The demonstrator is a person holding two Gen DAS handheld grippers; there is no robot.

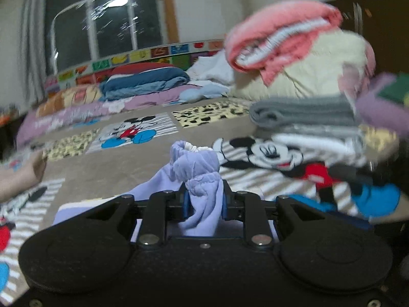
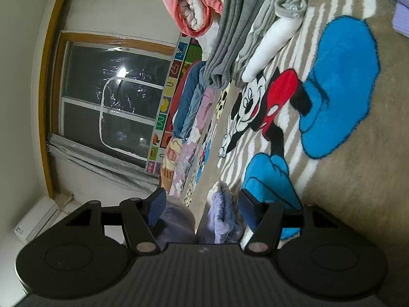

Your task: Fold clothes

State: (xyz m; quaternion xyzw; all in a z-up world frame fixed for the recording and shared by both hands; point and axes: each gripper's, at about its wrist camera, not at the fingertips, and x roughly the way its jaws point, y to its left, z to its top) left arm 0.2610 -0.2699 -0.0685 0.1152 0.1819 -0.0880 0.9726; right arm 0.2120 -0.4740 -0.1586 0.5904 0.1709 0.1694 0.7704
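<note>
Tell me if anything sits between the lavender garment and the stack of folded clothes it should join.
Nothing visible does. The left gripper is shut on the lavender garment, and only bare Mickey Mouse blanket lies between it and the folded stack. The right gripper is open around the same fabric.

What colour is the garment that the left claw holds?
Pale lavender garment, pinched in the left claw; clearest in the left wrist view.

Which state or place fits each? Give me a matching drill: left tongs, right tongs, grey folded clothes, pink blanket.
Things:
1. left tongs
2. right tongs
3. grey folded clothes
4. pink blanket

States or places:
A. on top of the cream bedding
B. open, lavender garment between the fingers
C. stacked on the Mickey Mouse rug
D. shut on the lavender garment

Pairs: 1-D, 2-B, 3-C, 4-A
</note>
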